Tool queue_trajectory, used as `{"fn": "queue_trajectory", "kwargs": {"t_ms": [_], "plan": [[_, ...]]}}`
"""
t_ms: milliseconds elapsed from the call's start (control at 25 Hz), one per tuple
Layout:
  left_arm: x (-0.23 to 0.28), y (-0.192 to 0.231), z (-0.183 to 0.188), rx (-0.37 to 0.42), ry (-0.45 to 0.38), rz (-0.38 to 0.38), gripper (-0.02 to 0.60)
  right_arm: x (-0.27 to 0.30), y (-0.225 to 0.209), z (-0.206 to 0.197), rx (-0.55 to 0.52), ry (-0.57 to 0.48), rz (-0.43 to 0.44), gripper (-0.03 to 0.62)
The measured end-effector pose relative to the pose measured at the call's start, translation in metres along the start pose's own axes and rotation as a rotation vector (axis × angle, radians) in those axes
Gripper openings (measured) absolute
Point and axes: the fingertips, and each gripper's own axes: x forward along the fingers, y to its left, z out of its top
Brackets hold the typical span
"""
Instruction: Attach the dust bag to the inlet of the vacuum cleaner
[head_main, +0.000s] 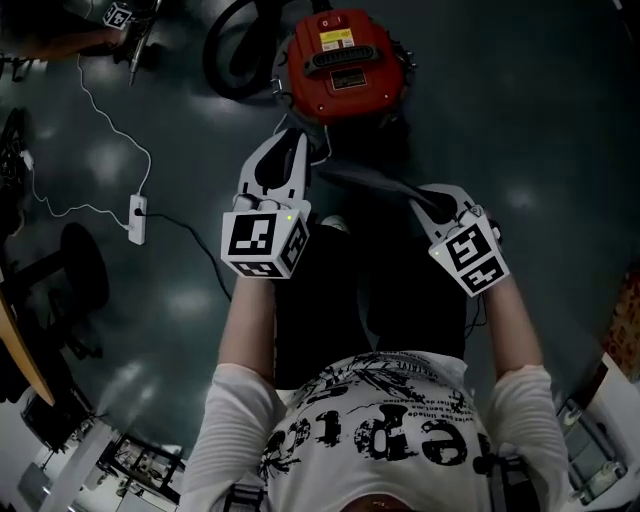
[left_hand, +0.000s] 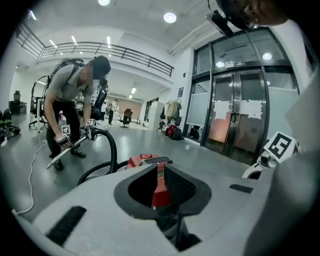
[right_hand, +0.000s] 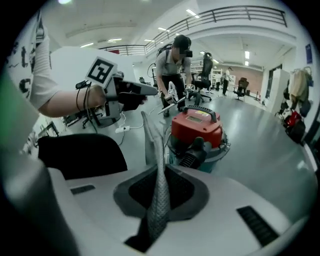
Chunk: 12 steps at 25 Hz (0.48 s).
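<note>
The red vacuum cleaner (head_main: 345, 55) stands on the floor ahead of me, also seen low and near in the left gripper view (left_hand: 150, 161) and the right gripper view (right_hand: 196, 127). A grey dust bag (head_main: 365, 180) stretches as a narrow strip between my grippers. My right gripper (head_main: 422, 200) is shut on it, with the mesh-textured fabric (right_hand: 159, 200) pinched between its pads and rising toward the left gripper (right_hand: 131, 95). The left gripper (head_main: 292, 142) has its jaws nearly together (left_hand: 161, 182). A dark fold of the bag sits low between them, and the vacuum shows through the slit above.
A black hose (head_main: 235, 55) curls left of the vacuum. A white power strip (head_main: 138, 218) with its cable lies on the floor at left, near a black chair (head_main: 80, 265). Another person (left_hand: 70, 110) bends over a hose with grippers. Glass doors (left_hand: 240, 115) stand at right.
</note>
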Motion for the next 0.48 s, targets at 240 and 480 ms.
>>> {"fn": "queue_trajectory", "kwargs": {"t_ms": [240, 480], "plan": [[0.036, 0.002, -0.046, 0.041, -0.009, -0.053, 0.044, 0.048, -0.013, -0.041, -0.155, -0.054, -0.018, 0.025], [0.065, 0.005, -0.031, 0.312, -0.025, -0.017, 0.08, 0.049, -0.02, -0.039, -0.219, -0.042, -0.012, 0.025]]}}
